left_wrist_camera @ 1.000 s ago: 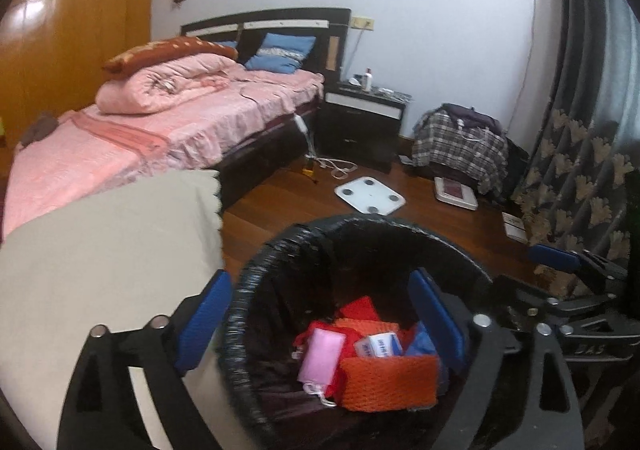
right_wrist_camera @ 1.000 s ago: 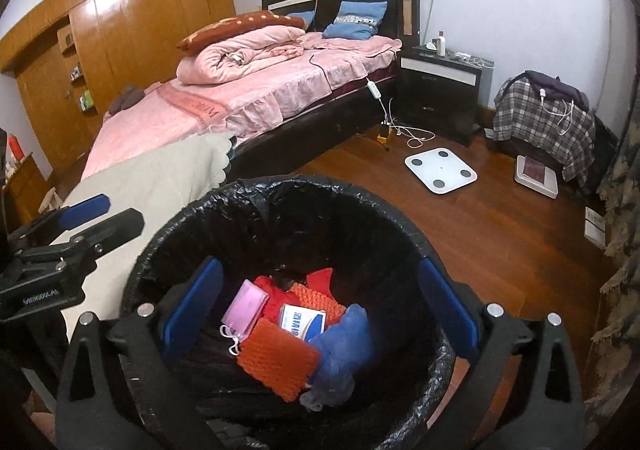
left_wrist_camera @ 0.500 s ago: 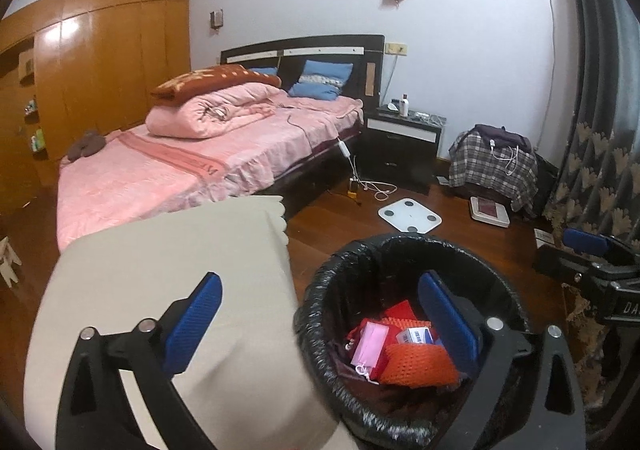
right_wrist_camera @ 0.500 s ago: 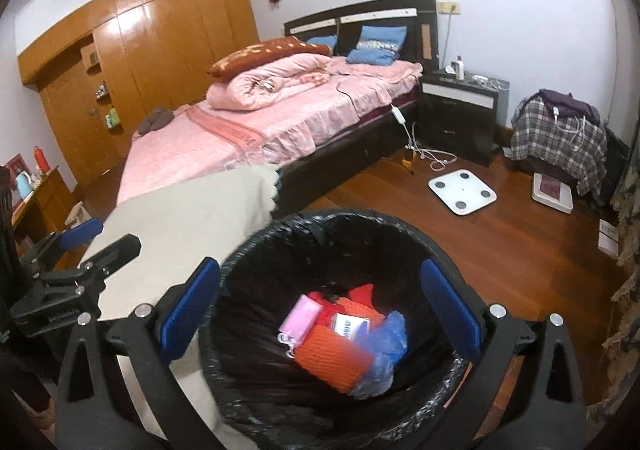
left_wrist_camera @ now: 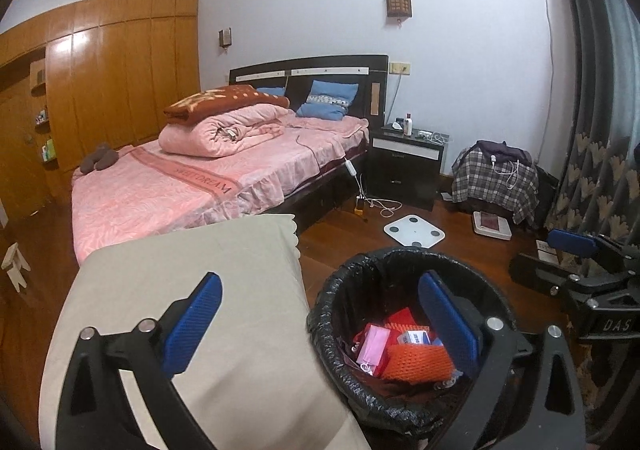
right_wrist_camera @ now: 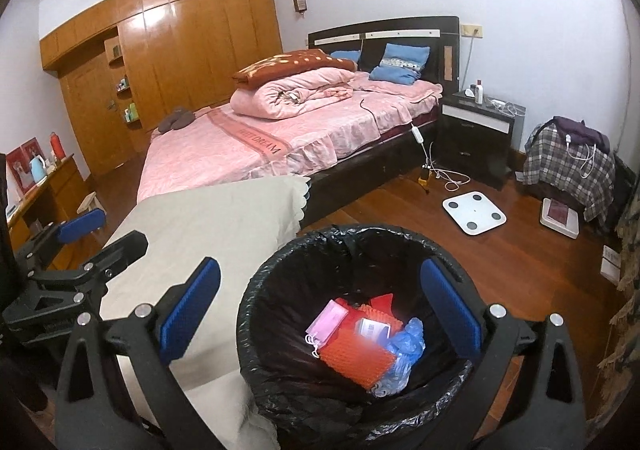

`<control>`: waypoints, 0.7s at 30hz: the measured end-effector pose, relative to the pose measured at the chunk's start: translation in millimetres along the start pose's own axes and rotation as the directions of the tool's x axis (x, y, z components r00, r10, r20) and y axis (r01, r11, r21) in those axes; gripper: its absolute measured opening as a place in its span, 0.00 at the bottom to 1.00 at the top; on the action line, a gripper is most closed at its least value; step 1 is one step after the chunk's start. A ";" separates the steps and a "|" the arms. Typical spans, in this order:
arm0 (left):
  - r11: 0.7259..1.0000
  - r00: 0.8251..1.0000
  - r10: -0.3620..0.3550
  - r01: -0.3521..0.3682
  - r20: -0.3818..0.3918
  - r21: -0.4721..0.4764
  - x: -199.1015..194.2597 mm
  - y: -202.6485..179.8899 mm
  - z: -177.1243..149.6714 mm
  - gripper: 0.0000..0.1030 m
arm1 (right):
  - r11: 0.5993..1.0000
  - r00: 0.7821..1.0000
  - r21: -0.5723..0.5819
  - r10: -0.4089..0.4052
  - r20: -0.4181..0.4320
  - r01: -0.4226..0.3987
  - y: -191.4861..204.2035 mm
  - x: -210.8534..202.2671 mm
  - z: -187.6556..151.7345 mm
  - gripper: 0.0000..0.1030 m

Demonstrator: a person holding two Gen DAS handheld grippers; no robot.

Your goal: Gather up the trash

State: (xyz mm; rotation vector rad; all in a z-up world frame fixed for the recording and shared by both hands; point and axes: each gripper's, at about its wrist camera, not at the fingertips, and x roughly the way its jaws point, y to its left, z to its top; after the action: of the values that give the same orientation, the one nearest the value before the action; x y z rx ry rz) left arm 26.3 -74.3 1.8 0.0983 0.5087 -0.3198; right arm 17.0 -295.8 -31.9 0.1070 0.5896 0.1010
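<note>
A round bin with a black liner (left_wrist_camera: 352, 274) (right_wrist_camera: 360, 236) stands on the wooden floor beside a beige cloth-covered surface (left_wrist_camera: 180, 270). Inside lie an orange mesh piece (right_wrist_camera: 356, 356), a pink face mask (right_wrist_camera: 328, 324), a small white box (right_wrist_camera: 374, 328) and a blue plastic bag (right_wrist_camera: 408, 338). My left gripper (left_wrist_camera: 320, 316) hovers open above the cloth's edge and the bin's left rim, holding nothing. My right gripper (right_wrist_camera: 320, 312) hangs open over the bin, also with nothing in it. Each gripper shows at the edge of the other's view: the right gripper (left_wrist_camera: 554, 258) and the left gripper (right_wrist_camera: 100, 236).
A pink bed (right_wrist_camera: 280, 138) fills the middle of the room, with a dark nightstand (right_wrist_camera: 476, 130) beside it. A white scale (right_wrist_camera: 474, 212) and cables lie on the floor. A plaid-covered chair (right_wrist_camera: 568, 162) and a curtain (left_wrist_camera: 592, 170) stand at the right.
Both grippers have risen and drawn back from the bin, which now looks smaller and lower in each view. The trash in it has not shifted.
</note>
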 end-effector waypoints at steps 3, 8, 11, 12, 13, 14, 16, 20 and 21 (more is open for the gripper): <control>1.000 1.000 0.002 -0.002 0.007 0.000 -2.9 -1.2 -0.7 0.94 | 1.000 1.000 -0.006 0.000 0.005 0.000 3.0 -1.9 0.7 0.95; 1.000 1.000 0.001 -0.001 0.013 -0.005 -6.1 -1.2 0.1 0.94 | 1.000 1.000 -0.011 -0.002 0.010 0.002 6.0 -4.3 1.6 0.95; 1.000 1.000 -0.001 0.001 0.015 -0.006 -6.3 -0.6 0.8 0.94 | 1.000 1.000 -0.014 -0.002 0.011 0.002 6.5 -4.7 2.1 0.95; 1.000 1.000 -0.001 0.001 0.017 -0.005 -6.7 -0.7 1.1 0.94 | 1.000 1.000 -0.014 -0.001 0.012 0.001 6.6 -4.8 2.3 0.95; 1.000 1.000 -0.001 0.001 0.018 -0.005 -7.3 -0.3 0.7 0.94 | 1.000 1.000 -0.014 -0.001 0.012 0.001 6.9 -4.8 2.9 0.95; 1.000 1.000 0.000 0.000 0.019 -0.005 -7.9 -0.3 0.7 0.94 | 1.000 1.000 -0.014 -0.001 0.012 0.001 7.0 -4.8 3.5 0.95; 1.000 1.000 0.000 0.000 0.020 -0.006 -8.5 -0.5 0.7 0.94 | 1.000 1.000 -0.015 0.000 0.012 0.000 7.1 -5.2 3.3 0.95; 1.000 1.000 0.001 -0.001 0.025 -0.006 -9.9 -0.9 1.6 0.94 | 1.000 1.000 -0.020 0.002 0.014 -0.001 9.2 -6.3 5.5 0.95; 1.000 1.000 0.001 -0.001 0.026 -0.006 -10.4 -0.8 1.9 0.94 | 1.000 1.000 -0.020 0.002 0.015 -0.002 9.3 -6.6 5.7 0.95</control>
State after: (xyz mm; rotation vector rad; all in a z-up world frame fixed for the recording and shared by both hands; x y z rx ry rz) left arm 18.4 -72.5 8.5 0.0883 0.4840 -0.3179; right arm 14.1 -287.8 -22.4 0.0892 0.5736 0.1077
